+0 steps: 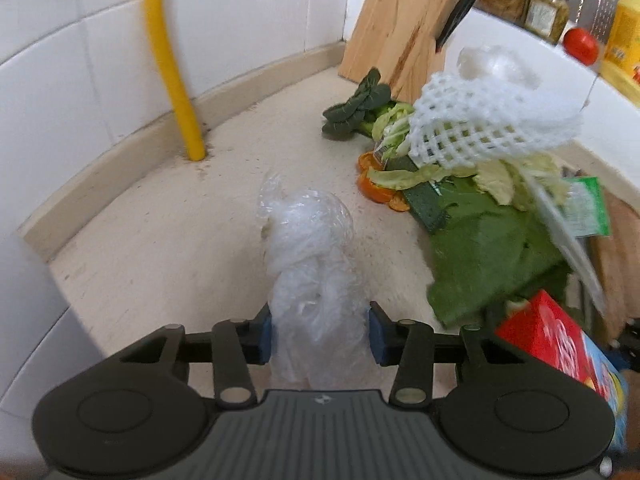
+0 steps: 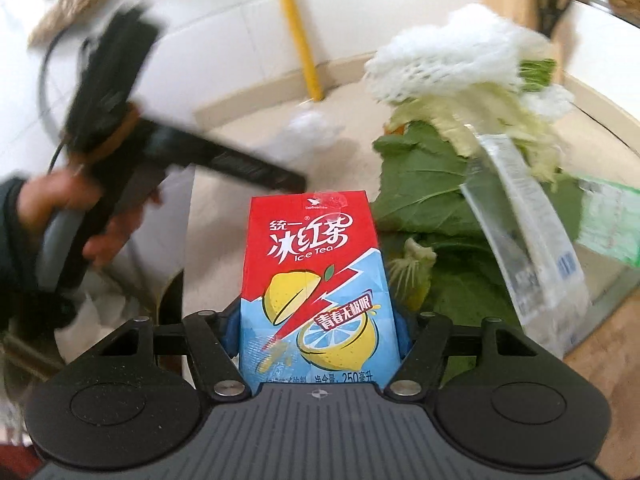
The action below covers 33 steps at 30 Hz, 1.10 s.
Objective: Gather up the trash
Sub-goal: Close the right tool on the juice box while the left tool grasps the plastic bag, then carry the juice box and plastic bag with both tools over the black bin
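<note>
With both grippers loaded, I'm mid-collection over the table (image 1: 160,220).
Left gripper (image 1: 320,336) clamps the plastic wrap (image 1: 312,248), right gripper (image 2: 318,330) clamps the ice tea carton (image 2: 316,280); next, I need a bin.

Crinkled clear plastic wrap (image 1: 312,256), glossy printed carton (image 2: 316,280), wooden knife block (image 1: 396,28)

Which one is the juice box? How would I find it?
Look at the big heap of green leaves on the counter. Just left of it, the right claw pinches a carton. Nothing else is red and blue with lemons printed on it.
</note>
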{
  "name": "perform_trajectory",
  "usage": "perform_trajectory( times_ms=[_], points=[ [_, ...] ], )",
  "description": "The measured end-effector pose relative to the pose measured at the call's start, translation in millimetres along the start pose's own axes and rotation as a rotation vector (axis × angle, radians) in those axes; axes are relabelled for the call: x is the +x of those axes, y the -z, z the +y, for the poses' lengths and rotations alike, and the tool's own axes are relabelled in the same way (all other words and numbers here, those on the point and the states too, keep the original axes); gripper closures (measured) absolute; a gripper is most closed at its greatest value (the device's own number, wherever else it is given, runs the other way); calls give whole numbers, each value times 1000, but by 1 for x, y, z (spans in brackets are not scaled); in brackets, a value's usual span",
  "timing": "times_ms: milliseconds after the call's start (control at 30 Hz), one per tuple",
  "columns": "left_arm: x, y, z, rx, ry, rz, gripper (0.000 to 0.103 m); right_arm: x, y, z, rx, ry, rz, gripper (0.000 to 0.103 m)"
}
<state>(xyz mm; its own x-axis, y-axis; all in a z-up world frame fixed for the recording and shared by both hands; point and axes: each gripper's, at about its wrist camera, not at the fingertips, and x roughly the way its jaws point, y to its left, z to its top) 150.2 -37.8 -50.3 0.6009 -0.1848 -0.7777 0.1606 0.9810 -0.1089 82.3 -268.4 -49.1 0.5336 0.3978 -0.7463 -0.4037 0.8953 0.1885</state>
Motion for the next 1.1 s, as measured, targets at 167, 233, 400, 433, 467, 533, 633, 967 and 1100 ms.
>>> perform_trajectory(
  times_ms=[167,233,400,433,467,533,633,967,1100],
  points=[
    [-26,24,9,-46,37,-15,64,-1,11,5,67,45,13,31],
    [-35,32,13,-58,54,-23,64,-5,12,12,73,69,-6,31],
    [-55,47,16,-56,76,-38,64,-7,8,35,88,109,-50,31],
    [-58,49,17,-58,75,-40,64,-6,7,37,87,121,-53,31],
    [-59,52,18,-60,72,-39,64,-7,6,40,90,127,-53,31],
    [-62,56,19,-61,70,-38,64,-7,6,46,87,152,-57,31],
    [-66,63,20,-68,88,-41,64,-5,4,52,81,162,-59,31],
    [-87,77,25,-87,84,-75,64,0,-6,77,58,190,-80,31],
    [-100,85,36,-111,44,-97,64,5,-13,96,22,167,-87,31]
  ],
)
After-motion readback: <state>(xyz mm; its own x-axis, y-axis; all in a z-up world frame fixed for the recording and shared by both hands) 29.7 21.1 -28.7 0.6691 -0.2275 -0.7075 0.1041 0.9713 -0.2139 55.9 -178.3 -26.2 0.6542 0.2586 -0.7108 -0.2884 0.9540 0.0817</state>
